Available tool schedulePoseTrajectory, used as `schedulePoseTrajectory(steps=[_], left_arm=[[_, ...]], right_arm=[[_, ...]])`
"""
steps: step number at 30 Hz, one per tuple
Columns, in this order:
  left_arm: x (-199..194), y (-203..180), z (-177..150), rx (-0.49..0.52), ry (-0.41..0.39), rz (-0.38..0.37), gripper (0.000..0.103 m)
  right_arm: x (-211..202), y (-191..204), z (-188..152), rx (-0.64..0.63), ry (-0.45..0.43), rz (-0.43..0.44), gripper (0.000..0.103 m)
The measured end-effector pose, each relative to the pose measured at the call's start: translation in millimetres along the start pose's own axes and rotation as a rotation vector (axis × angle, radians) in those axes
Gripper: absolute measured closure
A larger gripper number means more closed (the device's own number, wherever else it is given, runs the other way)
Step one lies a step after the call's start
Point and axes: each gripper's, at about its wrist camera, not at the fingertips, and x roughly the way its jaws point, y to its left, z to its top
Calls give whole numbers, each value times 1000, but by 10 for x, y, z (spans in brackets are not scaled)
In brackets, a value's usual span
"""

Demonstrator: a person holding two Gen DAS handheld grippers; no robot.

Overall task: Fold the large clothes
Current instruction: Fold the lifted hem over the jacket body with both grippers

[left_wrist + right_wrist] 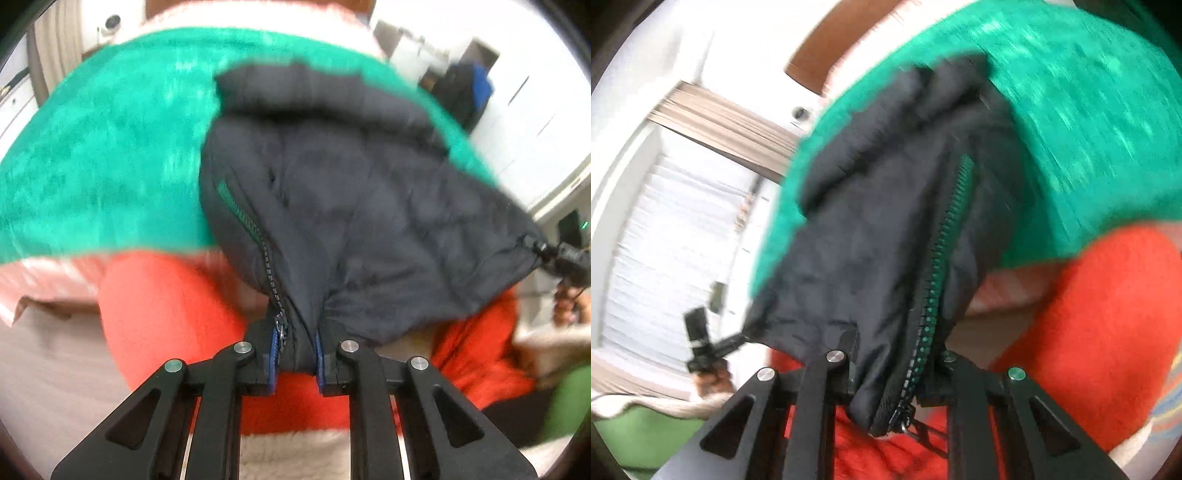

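Observation:
A dark navy padded jacket [351, 206] with a green-toothed zipper [236, 206] hangs stretched between both grippers above a green fleece surface [99, 162]. My left gripper [297, 350] is shut on the jacket's hem beside the zipper end. My right gripper [890, 373] is shut on a bunched edge of the same jacket [879, 221], with its zipper [942, 251] running down between the fingers. The right gripper also shows in the left wrist view at the far right [565, 262], and the left gripper in the right wrist view [701, 343]. Both views are motion-blurred.
Red-orange fabric [166, 314] and pale pink cloth [48, 280] lie below the green fleece. White fleece [295, 454] lies under the left gripper. White cabinets [524, 110] stand behind, white blinds [676, 229] to the right gripper's left. A light green item [639, 435] lies low left.

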Motion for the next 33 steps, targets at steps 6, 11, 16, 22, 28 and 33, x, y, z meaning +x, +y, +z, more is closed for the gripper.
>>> schedulePoseTrajectory(steps=[6, 11, 16, 22, 28, 33], left_arm=[[-187, 72, 1184, 2, -214, -52, 89], [466, 105, 2458, -54, -289, 32, 84], [1067, 173, 3357, -133, -294, 196, 6], [1117, 522, 3283, -136, -284, 156, 3], [1859, 727, 3035, -18, -107, 316, 3], [2204, 629, 2951, -2, -53, 253, 50]], right_arm=[[84, 186, 972, -62, -170, 118, 87], [744, -29, 2188, -10, -234, 63, 86], [1432, -477, 2982, 139, -95, -21, 66], [1251, -432, 2955, 38, -124, 32, 0], [1549, -404, 3115, -196, -37, -443, 0], [1939, -590, 3217, -141, 32, -451, 65]])
